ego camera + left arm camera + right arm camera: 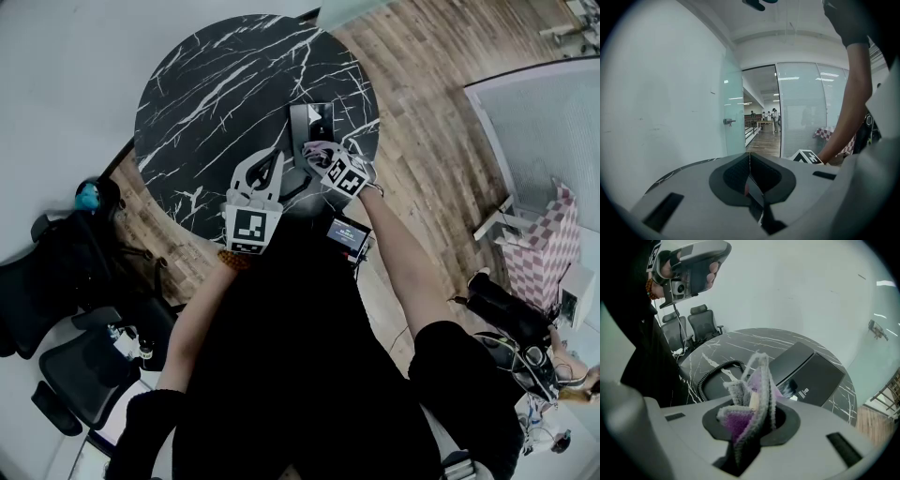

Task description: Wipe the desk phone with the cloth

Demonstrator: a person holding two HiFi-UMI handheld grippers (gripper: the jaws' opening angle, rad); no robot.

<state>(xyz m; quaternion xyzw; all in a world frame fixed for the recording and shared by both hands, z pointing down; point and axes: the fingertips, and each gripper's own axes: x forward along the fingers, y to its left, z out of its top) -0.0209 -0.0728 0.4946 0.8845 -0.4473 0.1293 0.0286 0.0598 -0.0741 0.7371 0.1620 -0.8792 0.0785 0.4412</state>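
1. We should press the cloth [757, 390], pinched in the right gripper [751, 420], flat onto the desk phone [811, 371] at centre-right of the right gripper view, then sweep evenly.
2. Our right arm reaches forward over the table [206, 94]. The left gripper [264, 169], jaws together and empty, is held raised beside it.

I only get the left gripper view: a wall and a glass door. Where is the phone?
Observer: The phone stands on a round black table, right before the right gripper.
Operator: And the cloth?
Observer: The right gripper is shut on the cloth, which sticks up from its jaws.
Operator: Is it wiping?
Observer: The head view puts the cloth at the phone's near end; I cannot tell whether they touch.
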